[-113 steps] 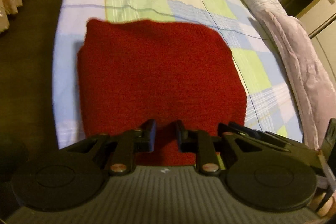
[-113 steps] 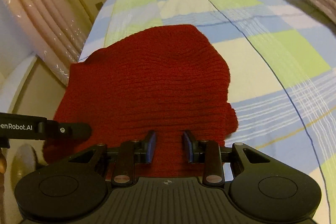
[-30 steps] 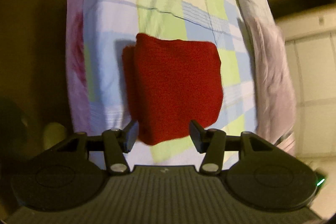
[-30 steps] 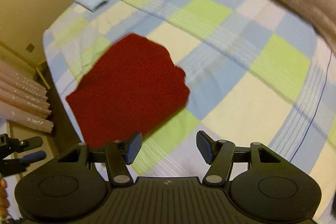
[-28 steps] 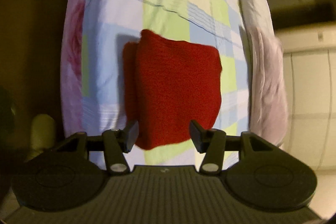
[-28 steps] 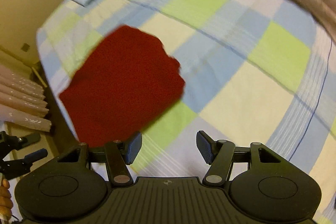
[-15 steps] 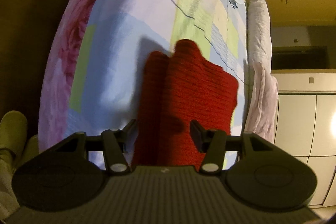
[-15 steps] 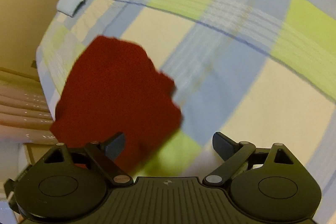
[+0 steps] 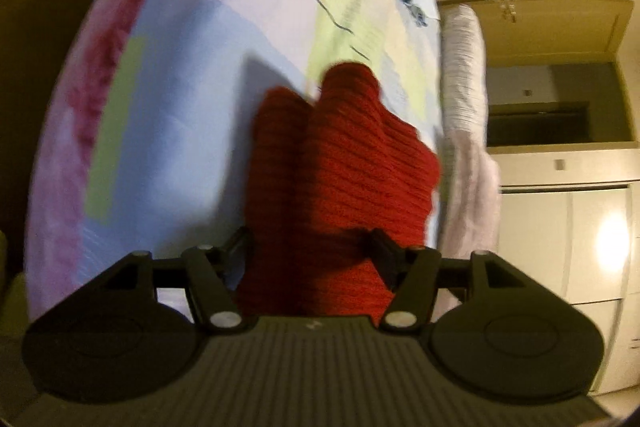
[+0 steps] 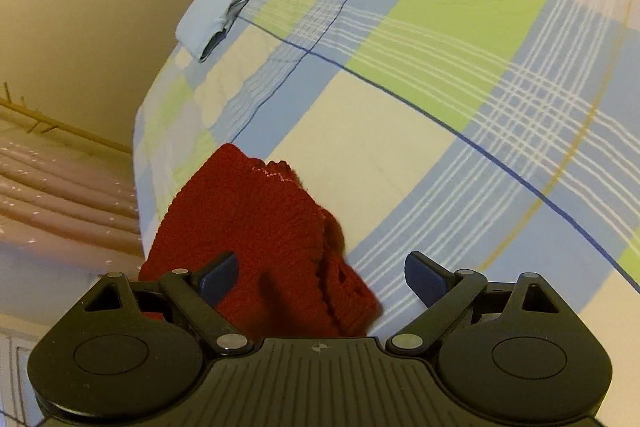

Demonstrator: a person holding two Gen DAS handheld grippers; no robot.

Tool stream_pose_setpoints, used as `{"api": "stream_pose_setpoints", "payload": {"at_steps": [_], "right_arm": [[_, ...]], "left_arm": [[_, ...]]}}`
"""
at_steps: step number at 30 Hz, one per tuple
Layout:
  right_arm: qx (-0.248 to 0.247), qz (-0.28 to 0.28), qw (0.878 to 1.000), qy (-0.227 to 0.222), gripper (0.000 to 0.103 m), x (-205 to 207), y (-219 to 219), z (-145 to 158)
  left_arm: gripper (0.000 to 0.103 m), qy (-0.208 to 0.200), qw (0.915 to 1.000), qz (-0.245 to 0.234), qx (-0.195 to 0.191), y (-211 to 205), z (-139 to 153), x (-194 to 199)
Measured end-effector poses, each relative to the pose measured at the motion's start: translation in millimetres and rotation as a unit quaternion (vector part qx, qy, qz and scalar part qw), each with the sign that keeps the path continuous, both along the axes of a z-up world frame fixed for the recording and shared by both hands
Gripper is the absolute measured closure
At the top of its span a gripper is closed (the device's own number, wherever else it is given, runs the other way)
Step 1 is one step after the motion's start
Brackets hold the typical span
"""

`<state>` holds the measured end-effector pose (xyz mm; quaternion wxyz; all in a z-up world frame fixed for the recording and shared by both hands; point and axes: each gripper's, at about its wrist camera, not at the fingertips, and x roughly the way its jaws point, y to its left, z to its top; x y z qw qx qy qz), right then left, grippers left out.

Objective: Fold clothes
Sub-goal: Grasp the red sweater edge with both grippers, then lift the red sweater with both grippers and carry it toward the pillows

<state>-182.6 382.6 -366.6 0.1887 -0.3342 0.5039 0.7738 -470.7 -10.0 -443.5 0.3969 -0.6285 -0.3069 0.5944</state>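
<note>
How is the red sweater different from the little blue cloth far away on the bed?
The red sweater is thick, knitted and close to both grippers; the blue cloth looks thin and smooth and lies near the bed's far edge. The red one looks bigger in the picture. Both are folded and lie on the checked bedsheet.

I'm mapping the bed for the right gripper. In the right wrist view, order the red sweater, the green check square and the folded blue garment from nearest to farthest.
1. Red sweater: partly between the right gripper's open fingers, left of centre.
2. Green check square: mid-bed, up right.
3. Folded blue garment: far edge, upper left.
</note>
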Motion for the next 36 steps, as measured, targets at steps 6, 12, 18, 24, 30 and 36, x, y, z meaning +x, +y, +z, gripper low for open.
{"api": "stream_pose_setpoints", "payload": {"at_steps": [6, 12, 18, 24, 30, 36], "right_arm": [[-0.032, 0.025, 0.999, 0.027, 0.010, 3.2, 9.6, -17.1], [-0.058, 0.081, 0.994, 0.048, 0.010, -8.5, 23.0, -30.2], [-0.106, 0.162, 0.979, 0.067, 0.011, -40.1, 34.0, -57.8], [-0.135, 0.216, 0.964, 0.075, 0.011, -67.2, 36.8, -66.0], [-0.166, 0.230, 0.956, 0.081, 0.031, -74.8, 38.8, -76.4], [-0.163, 0.208, 0.961, 0.084, 0.051, -79.7, 25.1, -73.6]], "left_arm": [[0.045, -0.011, 0.9999, 0.001, 0.001, 3.0, -8.5, -0.9], [0.050, 0.017, 0.9998, -0.007, -0.006, 6.0, -8.1, 1.6], [0.051, -0.003, 1.0000, 0.001, 0.006, 9.7, -13.7, -2.3], [0.053, -0.005, 0.9998, 0.000, 0.018, 9.4, -17.6, -4.0], [0.061, -0.011, 0.9994, -0.016, 0.029, 14.0, -18.2, -7.7], [0.081, -0.008, 0.9981, -0.053, 0.030, 26.8, -16.2, -24.9]]}}
